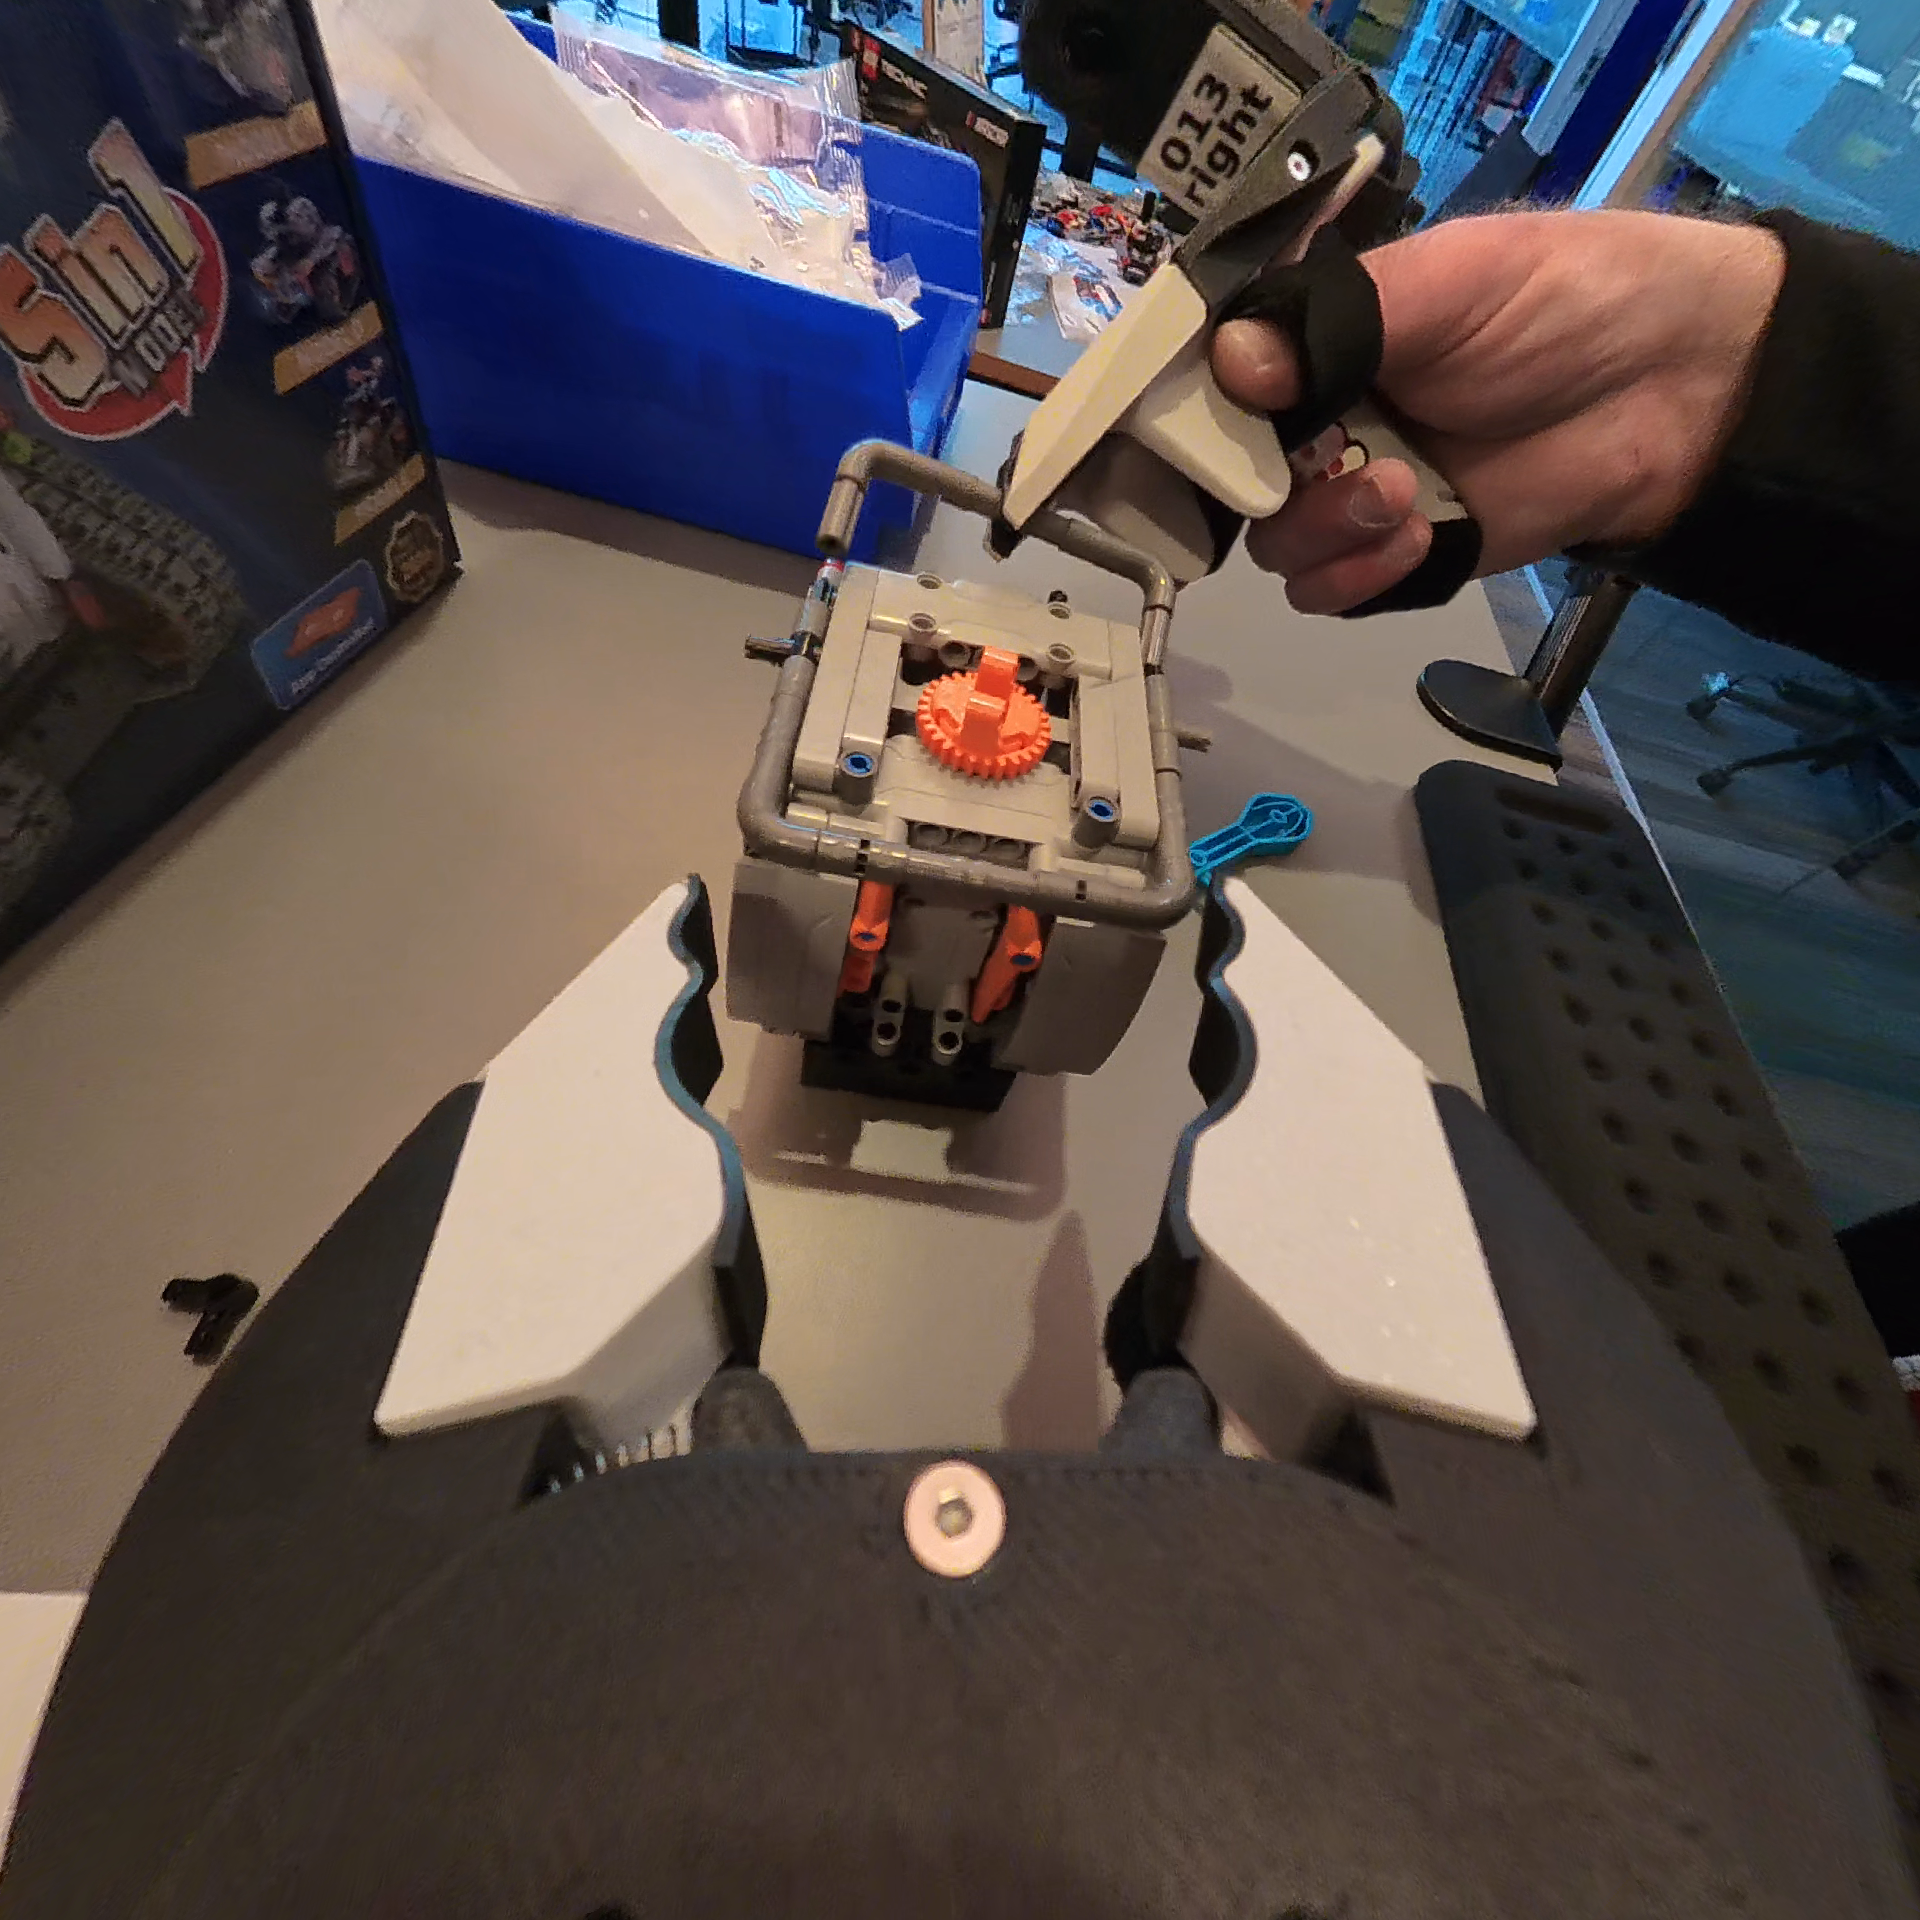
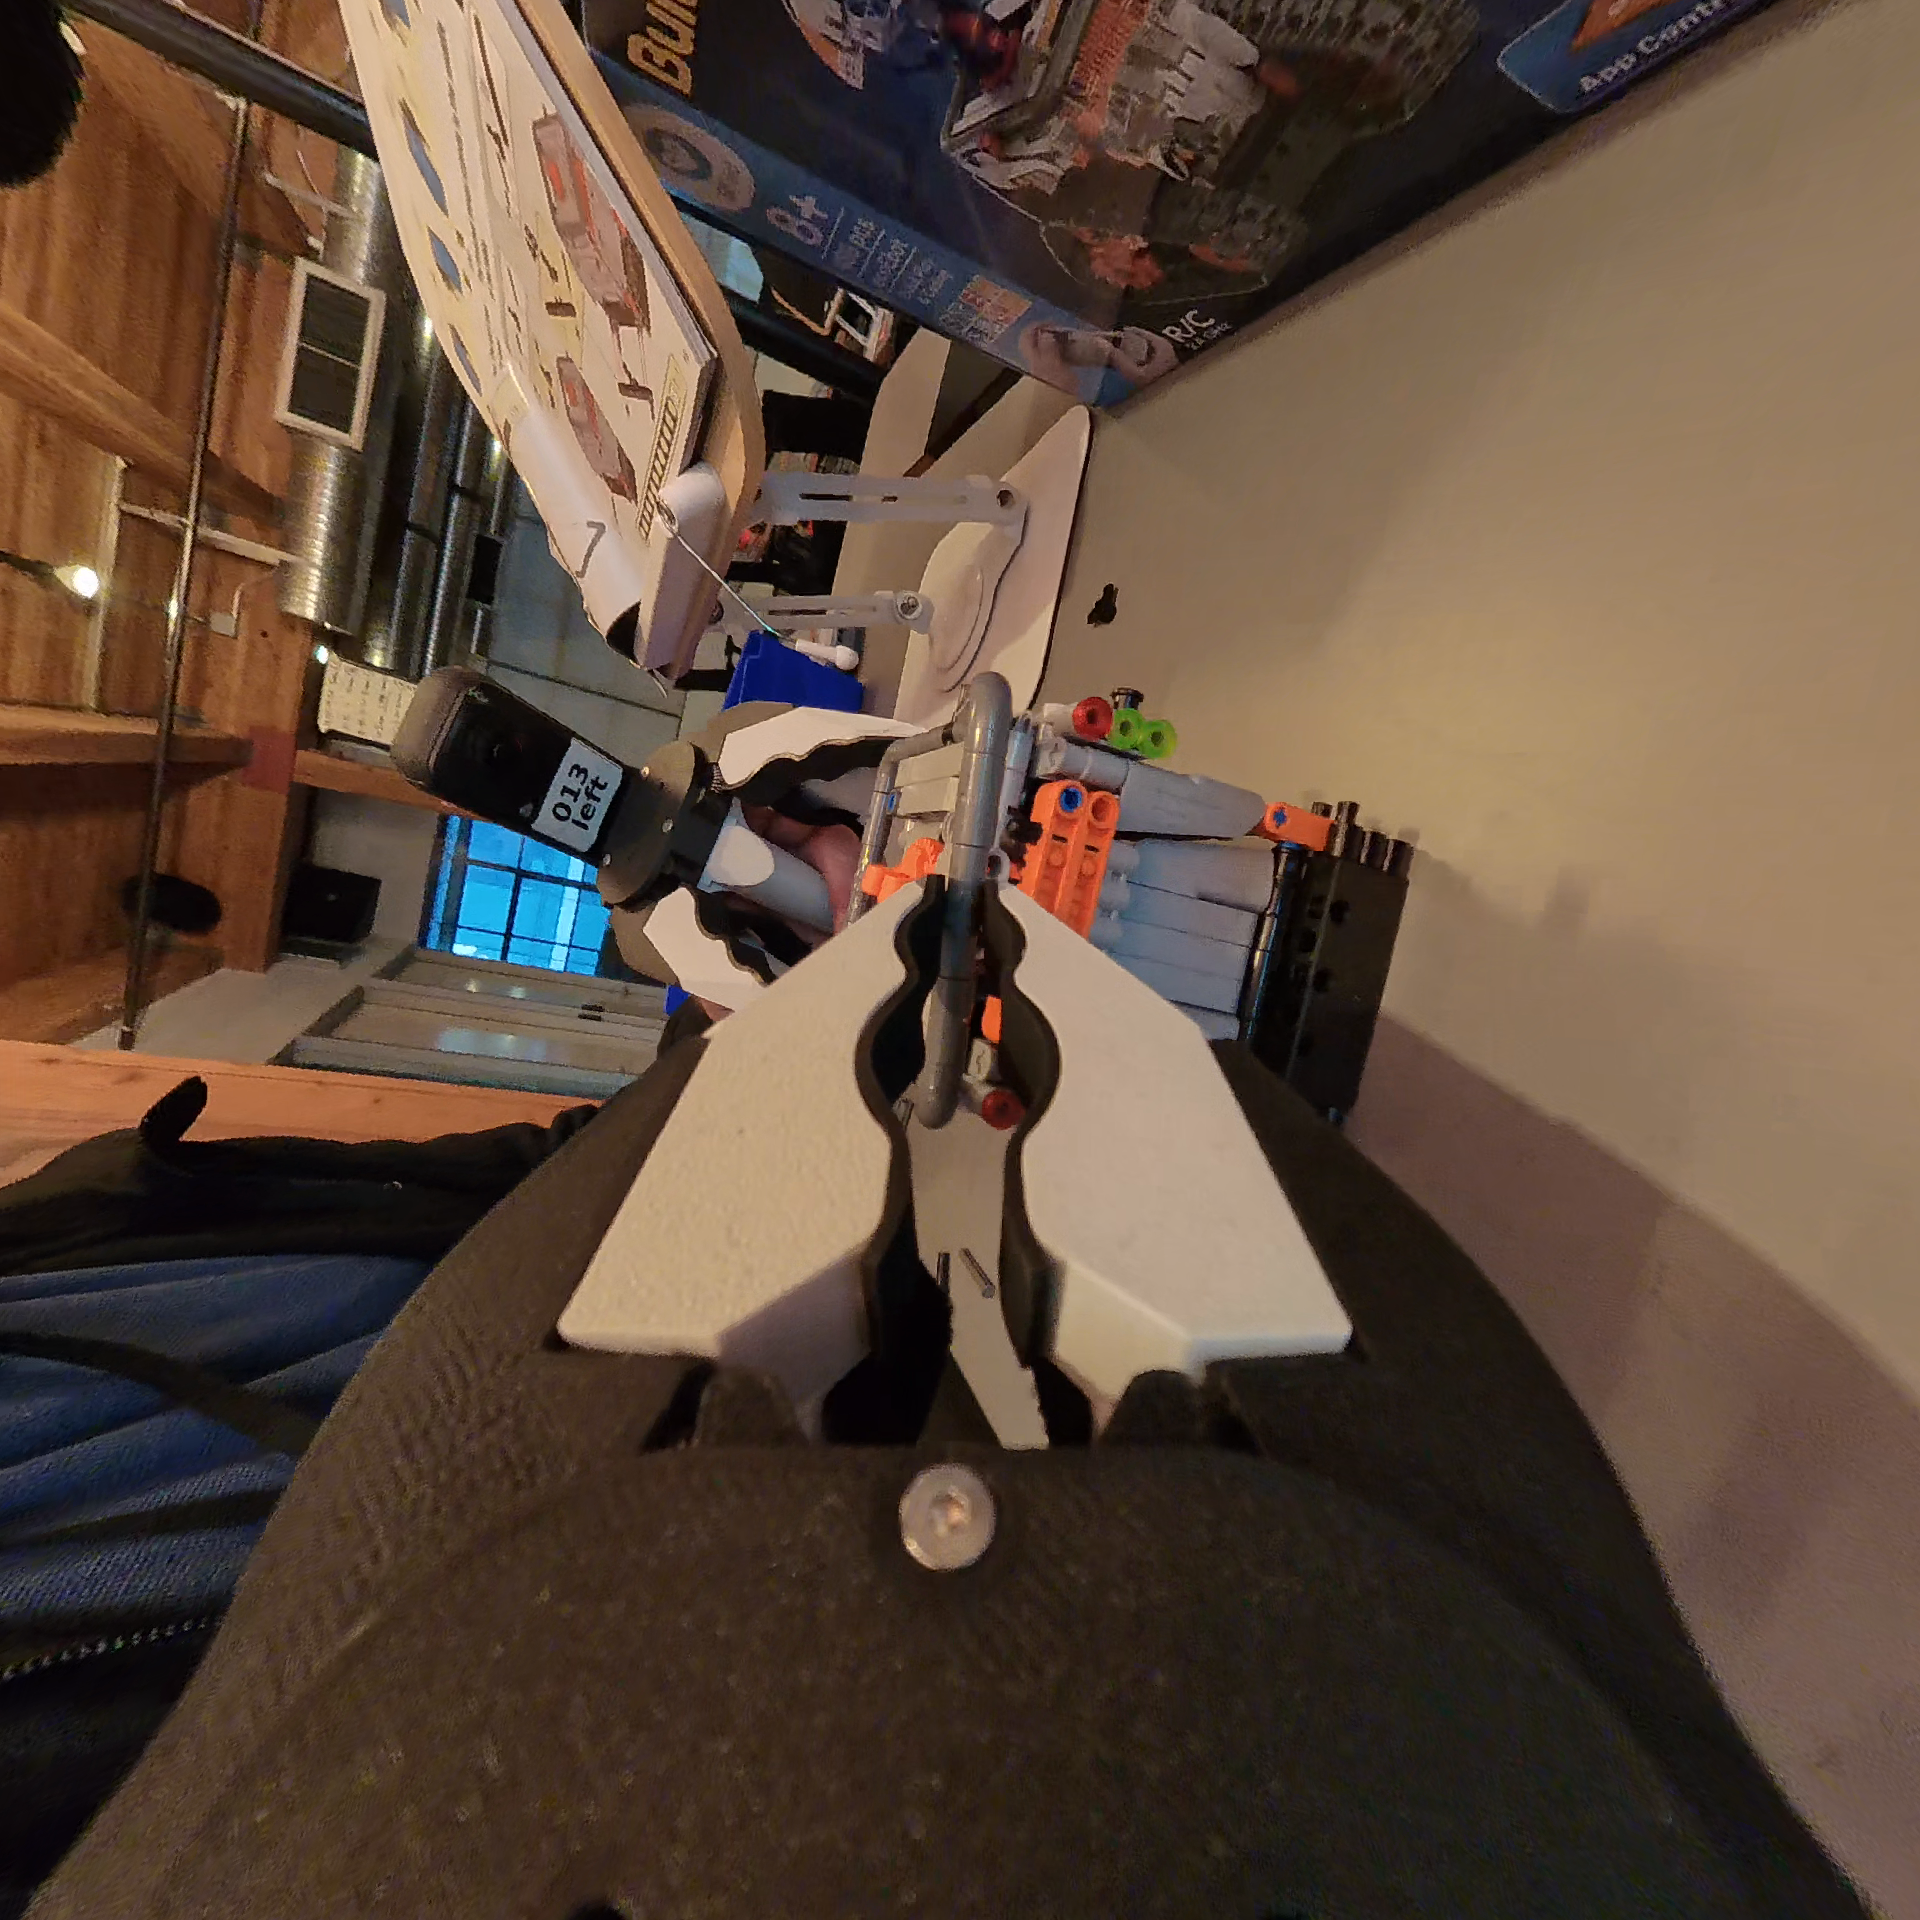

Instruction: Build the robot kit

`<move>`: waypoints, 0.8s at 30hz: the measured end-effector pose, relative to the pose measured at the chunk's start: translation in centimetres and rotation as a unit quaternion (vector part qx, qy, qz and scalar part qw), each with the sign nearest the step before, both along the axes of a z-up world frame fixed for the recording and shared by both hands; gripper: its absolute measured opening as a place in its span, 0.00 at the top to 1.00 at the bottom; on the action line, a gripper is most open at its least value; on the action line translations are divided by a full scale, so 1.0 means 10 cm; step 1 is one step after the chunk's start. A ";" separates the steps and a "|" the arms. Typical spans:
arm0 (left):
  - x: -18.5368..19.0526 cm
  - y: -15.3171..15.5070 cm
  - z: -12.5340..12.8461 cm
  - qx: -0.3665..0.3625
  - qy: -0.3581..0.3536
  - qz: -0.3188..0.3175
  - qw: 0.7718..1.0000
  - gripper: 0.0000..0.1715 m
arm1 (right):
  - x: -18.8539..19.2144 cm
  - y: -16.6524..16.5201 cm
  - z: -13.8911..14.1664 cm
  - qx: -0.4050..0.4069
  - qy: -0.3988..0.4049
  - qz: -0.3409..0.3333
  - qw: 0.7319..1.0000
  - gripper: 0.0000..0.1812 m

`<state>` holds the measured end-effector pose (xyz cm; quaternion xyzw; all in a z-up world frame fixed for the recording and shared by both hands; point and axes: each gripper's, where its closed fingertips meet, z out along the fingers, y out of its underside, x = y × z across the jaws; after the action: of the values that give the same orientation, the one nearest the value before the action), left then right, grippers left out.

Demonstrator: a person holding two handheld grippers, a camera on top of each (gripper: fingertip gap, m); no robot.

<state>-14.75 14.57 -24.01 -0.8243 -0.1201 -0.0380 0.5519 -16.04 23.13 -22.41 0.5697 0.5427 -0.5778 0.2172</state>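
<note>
A grey toy-brick model with an orange gear on top stands on a black base on the grey table. My left gripper is open, its white fingers on either side of the model's lower part, apart from it. My right gripper, held in a person's hand, is shut on a bent grey tube piece just above the model's far edge. In the right wrist view the right gripper pinches the grey tube against the model; the left gripper shows behind.
A tall printed toy box stands at left, a blue bin with plastic bags behind it. A small teal tool lies right of the model, a black perforated mat farther right. A small black part lies at left front. An instruction booklet stand shows in the right wrist view.
</note>
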 end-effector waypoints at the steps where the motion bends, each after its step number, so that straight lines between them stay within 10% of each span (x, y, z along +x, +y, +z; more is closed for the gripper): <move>1: 0.00 0.01 -0.01 -0.001 0.000 -0.002 1.000 0.47 | 0.00 0.00 -0.02 -0.003 -0.002 -0.005 1.000 0.98; 24: 0.03 0.07 -0.02 0.009 0.011 -0.019 1.000 0.52 | 0.01 -0.01 -0.15 0.015 -0.028 0.022 0.999 0.97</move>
<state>-14.45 15.23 -24.22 -0.8217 -0.0985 -0.0407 0.5599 -15.91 23.04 -23.95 0.5764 0.5574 -0.5488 0.2363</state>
